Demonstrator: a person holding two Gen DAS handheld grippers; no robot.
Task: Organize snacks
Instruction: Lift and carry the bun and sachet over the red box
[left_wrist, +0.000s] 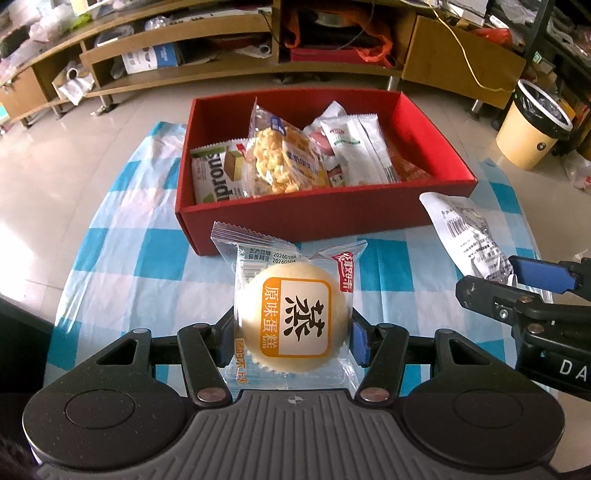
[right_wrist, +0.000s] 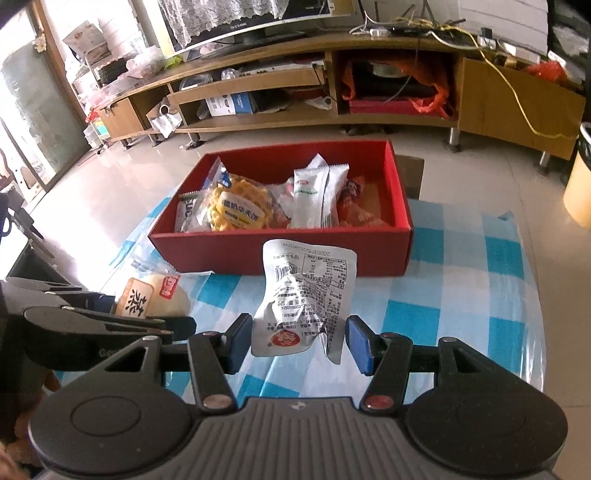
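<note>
The red box (left_wrist: 325, 218) sits straight ahead at the counter's far edge, the left tool (left_wrist: 291, 341) clamping the cake packet (left_wrist: 295, 321) and the right tool (right_wrist: 299, 343) pinching the silver pouch (right_wrist: 306, 291).

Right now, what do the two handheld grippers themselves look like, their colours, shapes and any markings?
Both match: the left gripper and right gripper each have a grey ribbed body flanked by two round black discs, black triangular linkage arms with metal pivot pins, and blue pads on the fingers. In the left wrist view, white letters "DA" show on the right gripper's black side. No cables or sleeves are visible.
</note>
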